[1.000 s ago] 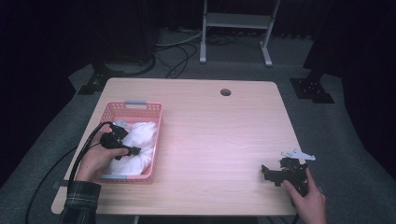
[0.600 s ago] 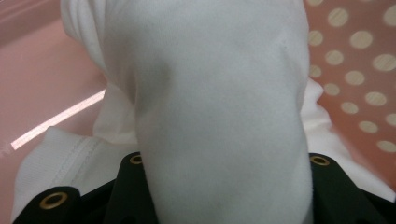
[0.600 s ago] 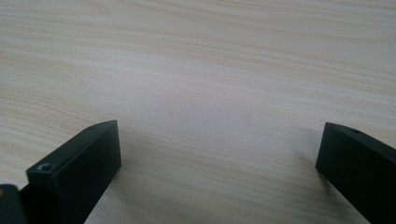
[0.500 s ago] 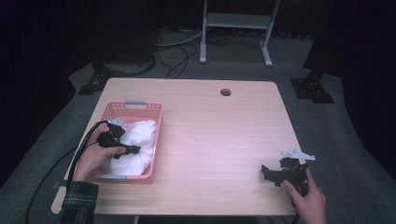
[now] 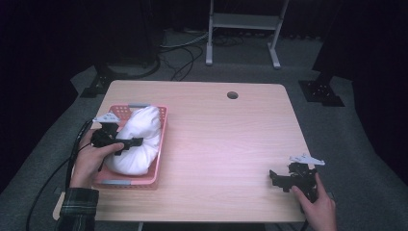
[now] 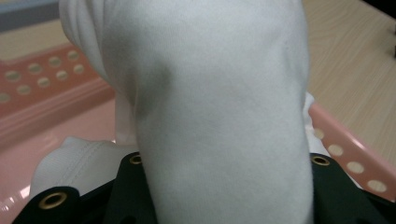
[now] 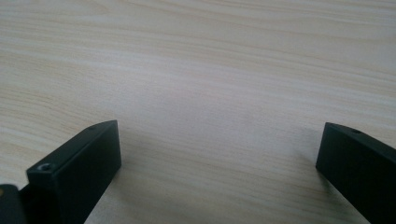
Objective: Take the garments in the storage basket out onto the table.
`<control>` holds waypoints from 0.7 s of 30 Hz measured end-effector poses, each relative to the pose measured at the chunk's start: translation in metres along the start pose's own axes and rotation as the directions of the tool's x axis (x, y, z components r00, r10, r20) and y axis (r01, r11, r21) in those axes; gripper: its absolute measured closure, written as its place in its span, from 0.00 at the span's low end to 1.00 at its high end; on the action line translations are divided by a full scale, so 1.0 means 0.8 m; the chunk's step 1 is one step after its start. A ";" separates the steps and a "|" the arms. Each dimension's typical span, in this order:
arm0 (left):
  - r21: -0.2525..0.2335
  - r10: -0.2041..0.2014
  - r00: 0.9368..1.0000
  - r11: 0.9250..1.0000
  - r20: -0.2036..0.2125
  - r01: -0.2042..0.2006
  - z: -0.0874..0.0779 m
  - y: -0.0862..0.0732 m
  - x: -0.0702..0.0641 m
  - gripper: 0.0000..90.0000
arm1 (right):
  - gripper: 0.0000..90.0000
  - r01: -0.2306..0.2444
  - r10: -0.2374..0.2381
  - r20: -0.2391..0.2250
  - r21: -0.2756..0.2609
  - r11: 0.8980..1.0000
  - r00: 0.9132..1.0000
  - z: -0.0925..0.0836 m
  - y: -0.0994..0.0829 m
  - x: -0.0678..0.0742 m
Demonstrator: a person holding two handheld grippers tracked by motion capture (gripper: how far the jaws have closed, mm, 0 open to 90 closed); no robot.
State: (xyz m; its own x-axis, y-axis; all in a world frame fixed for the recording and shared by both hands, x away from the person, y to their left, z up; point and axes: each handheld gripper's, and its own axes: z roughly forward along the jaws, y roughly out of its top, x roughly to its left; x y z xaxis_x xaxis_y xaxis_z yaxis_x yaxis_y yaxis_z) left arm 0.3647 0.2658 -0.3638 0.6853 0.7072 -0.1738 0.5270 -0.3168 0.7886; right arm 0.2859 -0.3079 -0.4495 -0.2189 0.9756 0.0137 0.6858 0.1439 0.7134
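A white cloth (image 5: 139,139) lies bunched in the pink basket (image 5: 161,144) at the table's left. My left gripper (image 5: 133,142) is shut on the white cloth, and a fold is drawn up out of the pile. In the left gripper view the white cloth (image 6: 219,107) hangs right in front of the camera, between the jaws, above the pink basket (image 6: 56,107). My right gripper (image 5: 275,177) rests near the table's front right edge. Its jaws stand wide apart over bare wood in the right gripper view (image 7: 219,154), with nothing between them.
The light wooden table (image 5: 231,139) has a round cable hole (image 5: 233,95) near its far edge. A metal stand (image 5: 243,29) and cables lie on the dark floor beyond. The basket sits close to the table's left front corner.
My left gripper has lifted, pulling the white cloth up into a tall fold above the basket. The right gripper has stayed where it was.
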 end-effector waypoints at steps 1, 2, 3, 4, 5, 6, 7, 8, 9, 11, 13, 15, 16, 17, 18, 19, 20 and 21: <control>-0.019 0.001 1.000 1.000 -0.001 -0.002 -0.002 0.001 -0.001 0.63 | 0.00 0.000 0.000 0.000 0.000 1.000 1.000 0.000 0.000 0.000; -0.035 0.004 1.000 0.999 0.001 -0.004 -0.004 0.002 -0.001 0.63 | 0.00 0.000 0.000 0.000 0.000 1.000 1.000 0.000 0.000 0.000; -0.055 0.004 1.000 0.998 0.002 -0.004 -0.006 0.003 -0.001 0.63 | 0.00 0.000 0.000 0.000 0.000 1.000 1.000 0.000 0.000 0.000; -0.071 0.009 1.000 0.997 0.005 -0.009 -0.008 0.004 -0.002 0.63 | 0.00 0.000 0.000 0.000 0.000 1.000 1.000 0.000 0.000 0.000; -0.117 0.010 1.000 0.993 0.005 -0.009 -0.011 0.005 -0.002 0.63 | 0.00 0.000 0.000 0.000 0.000 1.000 1.000 0.000 0.000 0.000; -0.117 0.010 1.000 0.993 0.005 -0.009 -0.011 0.005 -0.002 0.63 | 0.00 0.000 0.000 0.000 0.000 1.000 1.000 0.000 0.000 0.000; -0.138 0.016 1.000 0.990 0.004 -0.015 -0.012 0.006 -0.003 0.63 | 0.00 0.000 0.000 0.000 0.000 1.000 1.000 0.000 0.000 0.000; -0.168 0.023 1.000 0.985 0.004 -0.022 -0.015 0.007 -0.004 0.63 | 0.00 0.000 0.000 0.000 0.000 1.000 1.000 0.000 0.000 0.000; -0.183 0.027 1.000 0.983 0.005 -0.026 -0.016 0.007 -0.004 0.63 | 0.00 0.000 0.000 0.000 0.000 1.000 1.000 0.000 0.000 0.000; -0.212 0.039 0.999 0.977 0.001 -0.038 -0.019 0.009 -0.006 0.63 | 0.00 0.000 0.000 0.000 0.000 1.000 1.000 0.000 0.000 0.000; -0.239 0.047 0.999 0.970 -0.009 -0.047 -0.023 0.011 -0.008 0.63 | 0.00 0.000 0.000 0.000 0.000 1.000 1.000 0.000 0.000 0.000; -0.268 0.053 0.998 0.962 -0.013 -0.055 -0.026 0.013 -0.010 0.63 | 0.00 0.000 0.000 0.000 0.000 1.000 1.000 0.000 0.000 0.000; -0.285 0.056 0.998 0.957 -0.015 -0.058 -0.028 0.014 -0.011 0.63 | 0.00 0.000 0.000 0.000 0.000 1.000 1.000 0.000 0.000 0.000; -0.301 0.060 0.998 0.952 -0.013 -0.061 -0.030 0.016 -0.012 0.63 | 0.00 0.000 0.000 0.000 0.000 1.000 1.000 0.000 0.000 0.000; -0.322 0.061 0.998 0.945 -0.009 -0.061 -0.033 0.017 -0.012 0.63 | 0.00 0.000 0.000 0.000 0.000 1.000 1.000 0.000 0.000 0.000; -0.339 0.065 0.998 0.938 -0.012 -0.065 -0.035 0.018 -0.013 0.63 | 0.00 0.000 0.000 0.000 0.000 1.000 1.000 0.000 0.000 0.000; -0.358 0.070 0.997 0.931 -0.017 -0.072 -0.037 0.019 -0.014 0.63 | 0.00 0.000 0.000 0.000 0.000 1.000 1.000 0.000 0.000 0.000; -0.371 0.072 0.997 0.926 -0.026 -0.077 -0.040 0.021 -0.016 0.63 | 0.00 0.000 0.000 0.000 0.000 1.000 1.000 0.000 0.000 0.000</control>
State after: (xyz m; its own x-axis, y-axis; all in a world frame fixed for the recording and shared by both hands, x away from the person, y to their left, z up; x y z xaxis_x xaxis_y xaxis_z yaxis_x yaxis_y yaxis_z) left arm 0.3484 0.2718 -0.3294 0.7082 0.6987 -0.1012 0.2488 -0.1129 0.9619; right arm 0.2859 -0.3079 -0.4495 -0.2189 0.9756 0.0136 0.6859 0.1440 0.7134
